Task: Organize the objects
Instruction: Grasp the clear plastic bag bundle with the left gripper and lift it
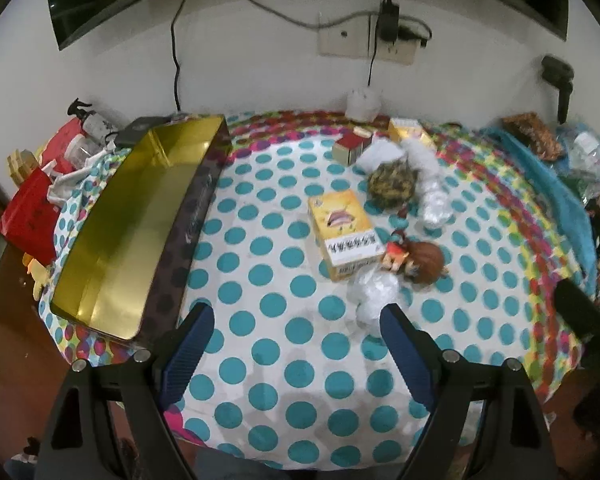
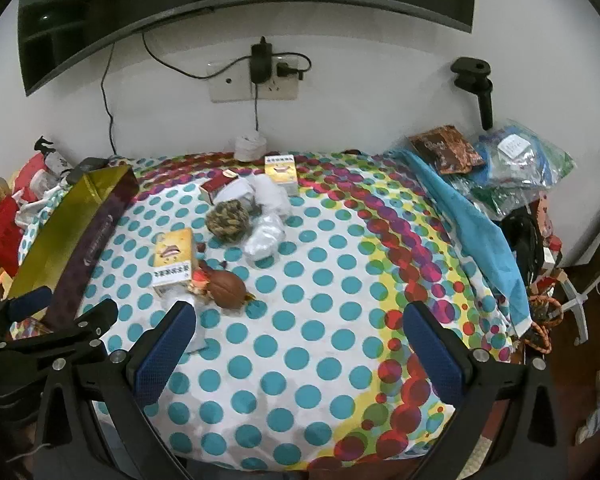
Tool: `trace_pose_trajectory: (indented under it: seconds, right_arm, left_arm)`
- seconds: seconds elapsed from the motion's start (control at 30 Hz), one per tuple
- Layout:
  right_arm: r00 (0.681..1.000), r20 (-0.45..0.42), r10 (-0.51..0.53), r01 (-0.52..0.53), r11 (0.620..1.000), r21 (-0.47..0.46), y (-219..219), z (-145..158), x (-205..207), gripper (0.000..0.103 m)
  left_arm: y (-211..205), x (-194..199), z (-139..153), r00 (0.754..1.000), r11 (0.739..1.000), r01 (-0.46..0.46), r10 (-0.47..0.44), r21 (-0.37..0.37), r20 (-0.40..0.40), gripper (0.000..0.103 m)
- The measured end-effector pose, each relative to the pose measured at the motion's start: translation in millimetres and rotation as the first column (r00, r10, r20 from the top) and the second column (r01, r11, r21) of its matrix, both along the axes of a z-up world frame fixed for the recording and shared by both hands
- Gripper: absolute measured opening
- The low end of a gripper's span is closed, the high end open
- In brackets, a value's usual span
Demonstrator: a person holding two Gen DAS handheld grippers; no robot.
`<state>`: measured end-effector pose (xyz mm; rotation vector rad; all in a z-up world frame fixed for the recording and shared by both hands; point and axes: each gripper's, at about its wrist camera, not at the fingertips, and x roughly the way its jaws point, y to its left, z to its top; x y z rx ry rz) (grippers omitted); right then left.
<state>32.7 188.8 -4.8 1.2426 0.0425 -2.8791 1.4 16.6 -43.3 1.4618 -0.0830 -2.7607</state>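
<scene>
A long gold-lined box (image 1: 128,220) lies open on the left of the polka-dot table; it also shows in the right wrist view (image 2: 60,236). A yellow carton (image 1: 344,232) (image 2: 174,256) lies mid-table beside a brown-haired figurine (image 1: 418,262) (image 2: 224,286). A crumpled clear plastic wrap (image 1: 374,294) lies just in front of them. A knotted rope ball (image 1: 392,182) (image 2: 228,220), more plastic wrap (image 1: 434,200) (image 2: 266,236), a red box (image 1: 350,148) (image 2: 216,188) and a second yellow carton (image 1: 410,130) (image 2: 282,172) lie farther back. My left gripper (image 1: 296,316) is open and empty above the cloth. My right gripper (image 2: 298,316) is open and empty.
Red bags and clutter (image 1: 32,208) crowd the left table edge. A blue cloth (image 2: 476,236), plastic bags (image 2: 516,160) and a snack packet (image 2: 446,150) sit at the right. A wall socket with cables (image 2: 256,76) and a white roll (image 2: 250,146) are at the back.
</scene>
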Motion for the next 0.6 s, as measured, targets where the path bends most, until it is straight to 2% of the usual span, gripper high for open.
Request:
trace_pose_trajectory:
  seconds: [0.07,0.2,0.3,0.4,0.6]
  right_arm:
    - [1.000,0.015,-0.011,0.011,1.000,-0.003,6,-6,-1,0.103]
    - [0.999,0.043,-0.022,0.023,1.000,-0.014,16,-17,-6,0.103]
    - [0.998,0.056,-0.026,0.028,0.999,-0.027,23,-23,-10,0.103]
    - [0.998,0.065,-0.027,0.030,0.999,-0.039,28,-27,-12,0.103]
    - [0.997,0.079,-0.026,0.031,0.998,-0.061,37,-35,-16,0.103]
  left_arm:
    - [2,-4,-12,0.999,1.000,0.007,-0.006,-0.006,0.034,0.088]
    - [9,-5,-28,0.999,1.000,0.018,-0.018,-0.010,0.049,0.088]
    - [16,-10,-36,0.998,1.000,0.027,-0.027,0.008,0.058,0.088]
    - [22,-16,-40,0.997,0.997,0.038,-0.042,0.062,0.062,0.088]
    - [40,-27,-54,0.995,0.996,0.051,-0.057,0.071,0.088,0.088]
